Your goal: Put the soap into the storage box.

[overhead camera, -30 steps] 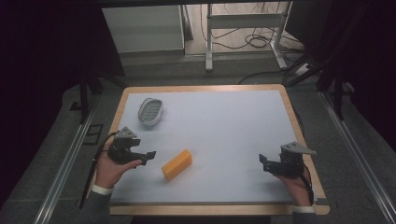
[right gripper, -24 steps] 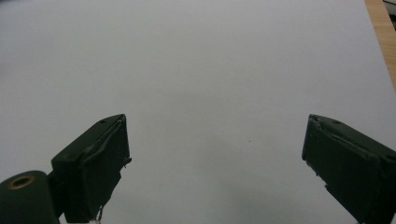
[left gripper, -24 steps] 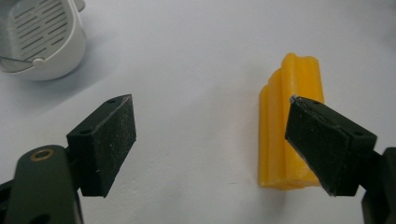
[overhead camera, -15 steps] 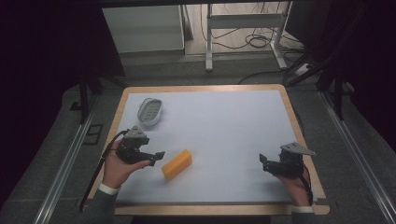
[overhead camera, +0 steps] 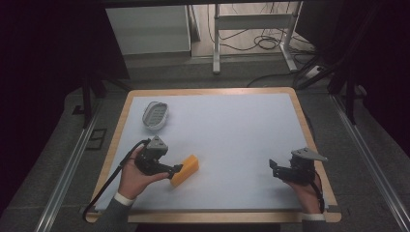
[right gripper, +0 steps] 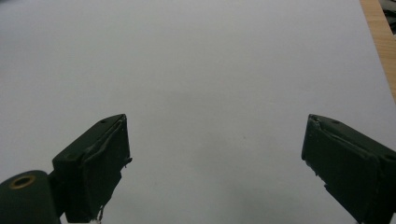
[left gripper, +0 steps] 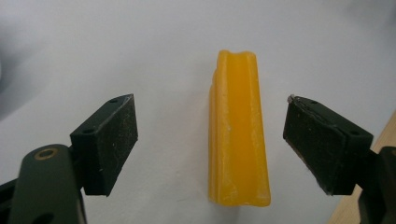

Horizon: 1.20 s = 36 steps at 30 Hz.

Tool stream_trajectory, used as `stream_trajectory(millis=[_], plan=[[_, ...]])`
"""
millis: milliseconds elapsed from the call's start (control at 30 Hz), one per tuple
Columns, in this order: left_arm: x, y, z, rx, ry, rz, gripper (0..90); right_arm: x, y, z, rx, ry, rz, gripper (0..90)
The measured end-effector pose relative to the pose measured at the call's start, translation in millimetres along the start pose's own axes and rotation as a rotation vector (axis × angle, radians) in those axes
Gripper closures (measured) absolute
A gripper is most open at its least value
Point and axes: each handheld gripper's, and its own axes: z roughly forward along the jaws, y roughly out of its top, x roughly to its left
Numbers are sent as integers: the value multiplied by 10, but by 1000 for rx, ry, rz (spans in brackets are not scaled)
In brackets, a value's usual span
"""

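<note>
The yellow bar [left gripper: 239, 135] is showing a waxy, slightly glossy surface with whitish scuffs along its edges, and the left claw [left gripper: 212, 144] is presenting matt black pads [left gripper: 109, 140] that are looking dusty and finely scratched. The table [overhead camera: 232, 137] is carrying a smooth, matt white sheet inside a pale wooden rim. The right claw [right gripper: 219, 168] is showing the same matt black pads with fraying edges, while the oval dish [overhead camera: 155, 116] is looking like pale plastic.

Left gripper [overhead camera: 175, 169] advances rightward across the desk [overhead camera: 232, 135] over the last second, closing on the yellow block [overhead camera: 185, 170]. Earlier it sits well apart from the block's near end; half a second back it is near; now the spread jaws reach that end. In the left gripper view the block [left gripper: 239, 135] lies between the jaws, untouched by either pad.
</note>
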Motion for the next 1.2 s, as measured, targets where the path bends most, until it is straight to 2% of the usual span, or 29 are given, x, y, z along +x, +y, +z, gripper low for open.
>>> stream_trajectory(millis=[167,367,533,733,767,867,1000,1133,1200], plan=[[-33,-2,51,24,-19,0,200,-9,-6,2,2,-7,9,78],[-132,61,136,61,-31,25,225,-12,-15,15,9,-9,9,78],[-183,92,274,111,-6,40,229,-15,-21,20,12,-11,12,78],[-170,85,436,159,-3,31,270,-6,-39,49,26,-7,11,78],[-163,86,453,167,-8,30,314,-2,-38,48,26,-6,11,78],[-148,88,497,183,-28,23,355,-3,-35,48,24,-6,13,78],[-156,80,555,208,-28,16,412,-2,-43,63,36,-3,12,78],[-196,60,637,242,16,22,469,3,-46,75,45,1,7,77],[-210,52,677,254,14,23,513,4,-49,82,46,-1,7,78]])
